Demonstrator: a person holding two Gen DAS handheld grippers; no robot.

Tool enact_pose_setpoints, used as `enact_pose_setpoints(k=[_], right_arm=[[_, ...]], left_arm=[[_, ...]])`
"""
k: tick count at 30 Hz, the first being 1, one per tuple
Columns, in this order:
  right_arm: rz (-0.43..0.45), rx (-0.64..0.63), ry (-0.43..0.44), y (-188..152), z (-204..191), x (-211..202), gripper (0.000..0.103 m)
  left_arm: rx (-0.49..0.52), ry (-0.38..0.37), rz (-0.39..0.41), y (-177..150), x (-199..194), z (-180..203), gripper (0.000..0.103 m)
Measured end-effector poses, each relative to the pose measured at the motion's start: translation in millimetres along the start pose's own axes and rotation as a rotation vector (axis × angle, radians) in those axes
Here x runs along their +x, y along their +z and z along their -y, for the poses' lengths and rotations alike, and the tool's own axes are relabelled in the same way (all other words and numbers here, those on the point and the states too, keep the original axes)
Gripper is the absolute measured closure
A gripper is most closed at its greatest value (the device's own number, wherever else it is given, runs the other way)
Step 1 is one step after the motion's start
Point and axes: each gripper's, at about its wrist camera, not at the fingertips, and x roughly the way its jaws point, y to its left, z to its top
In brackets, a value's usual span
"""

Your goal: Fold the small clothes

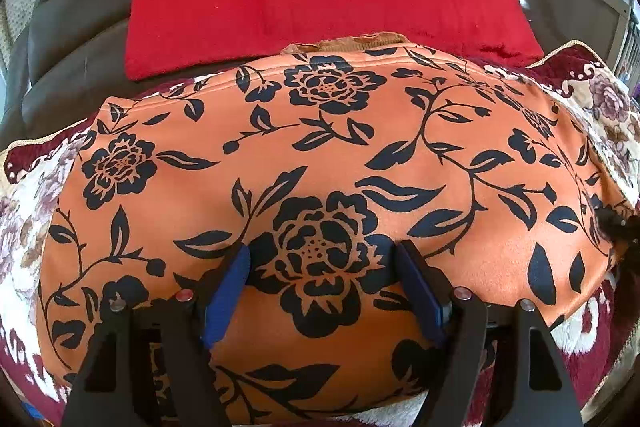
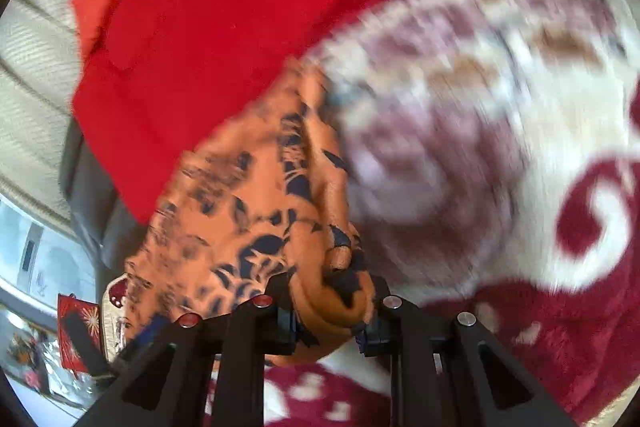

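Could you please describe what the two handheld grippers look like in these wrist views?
Both are matte black two-finger tools. The left gripper has black angular linkage arms with round silver and red pivot caps, and blue pads lining its jaws. The right gripper shows the same black arms and caps; its pads are mostly hidden.

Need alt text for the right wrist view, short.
The right hand-held gripper is shut on a bunched edge of the orange floral garment, which lies on a plush maroon-and-cream blanket. A red folded cloth lies beyond the garment. The picture is motion-blurred.
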Motion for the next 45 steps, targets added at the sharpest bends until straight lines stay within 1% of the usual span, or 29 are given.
enact_pose_setpoints(k=[2,5,7,8,9,13,16,17,18,19,20,21,22,25,28,29,30,31,32,33,34,35,36,37,38,40,42,44,45], right_arm=[[0.02,-0.01,0.016,0.7,-6.5,-4.2,0.078],[0.003,0.06,0.105,7.9,-4.6,-7.7,0.07],[0.012,0.091,0.153,9.8,-4.4,-14.0,0.046],[0.024,0.09,0.167,10.0,-6.8,-16.5,0.026],[0.031,0.082,0.165,9.9,-8.9,-17.3,0.024],[0.004,0.074,0.157,5.9,-20.4,-4.9,0.024],[0.001,0.047,0.128,6.1,-25.3,-1.7,0.03],[0.001,0.033,0.109,7.1,-26.8,-1.2,0.038],[-0.001,0.024,0.092,7.8,-26.5,0.2,0.049],[-0.006,0.023,0.075,8.7,-24.0,2.1,0.057],[-0.018,0.022,0.054,7.8,-18.1,3.0,0.07],[-0.025,0.021,0.051,7.1,-13.7,5.6,0.074],[-0.028,0.022,0.052,5.9,-10.5,7.2,0.074],[-0.023,0.036,0.062,5.4,-7.8,5.5,0.074],[0.016,0.067,0.114,8.5,-12.5,-5.1,0.07],[0.031,0.053,0.12,9.3,-15.1,-9.0,0.061],[0.043,0.04,0.121,10.2,-17.7,-10.4,0.032],[0.055,0.031,0.112,11.1,-19.2,-10.1,0.022],[0.05,0.017,0.081,12.8,-19.3,-4.3,0.021],[0.024,0.009,0.073,14.2,-18.6,2.6,0.034],[-0.004,0.013,0.042,16.2,-17.4,10.5,0.052],[-0.026,0.029,0.036,19.9,-17.2,13.5,0.08],[-0.021,0.008,0.025,22.7,-24.6,9.9,0.08],[0.009,-0.052,0.0,25.6,-40.6,2.0,0.08],[0.047,-0.128,-0.021,28.5,-64.2,-8.2,0.081],[0.114,-0.29,-0.02,29.4,-121.0,-27.0,0.081],[0.169,-0.473,-0.009,18.3,-182.3,-38.4,0.081],[0.176,-0.655,0.014,-6.7,-245.1,-33.8,0.081],[0.167,-0.713,0.027,-19.7,-265.0,-28.2,0.081]], left_arm=[[-0.009,-0.005,-0.002,0.5,-2.2,0.5,0.025],[-0.022,0.005,-0.007,4.1,-2.7,2.2,0.024],[-0.029,0.011,-0.01,3.6,-2.1,2.8,0.024],[-0.029,0.011,-0.012,3.3,-1.8,2.9,0.023],[-0.031,0.01,-0.015,3.3,-1.5,2.8,0.023],[-0.038,0.011,-0.032,4.9,-2.3,2.7,0.023],[-0.069,0.006,-0.049,10.7,-8.8,0.4,0.023],[-0.077,-0.001,-0.046,12.1,-10.3,-0.2,0.023],[-0.081,-0.007,-0.038,13.0,-11.6,-0.3,0.023],[-0.077,-0.005,-0.038,12.7,-10.0,0.7,0.023],[-0.071,0.0,-0.049,11.3,-6.1,1.5,0.023],[-0.072,0.004,-0.057,8.6,-1.6,1.5,0.023],[-0.078,0.002,-0.045,7.3,-2.3,0.7,0.023],[-0.094,0.004,-0.056,10.8,-8.5,-0.1,0.023],[-0.145,-0.016,0.03,17.6,-28.9,-5.3,0.023],[-0.148,-0.02,0.054,19.3,-32.1,-5.3,0.023],[-0.134,-0.016,0.052,19.2,-27.7,-2.6,0.022],[-0.105,-0.005,0.006,17.3,-14.5,2.6,0.022],[-0.062,0.006,-0.085,10.4,9.6,9.1,0.021],[-0.052,0.017,-0.04,8.8,9.3,9.9,0.02],[-0.041,0.019,-0.029,10.2,5.0,10.2,0.02],[-0.051,0.005,-0.042,13.3,1.2,7.9,0.022],[-0.08,-0.027,-0.048,16.6,-4.3,1.1,0.023],[-0.124,-0.067,-0.033,19.4,-12.8,-10.8,0.023],[-0.158,-0.079,-0.011,20.0,-20.6,-20.6,0.023],[-0.241,-0.097,0.049,21.7,-41.6,-50.4,0.023],[-0.348,-0.117,0.101,18.5,-62.4,-89.7,0.023],[-0.462,-0.134,0.143,8.6,-80.7,-134.2,0.023],[-0.503,-0.131,0.156,2.7,-87.2,-151.1,0.023]])
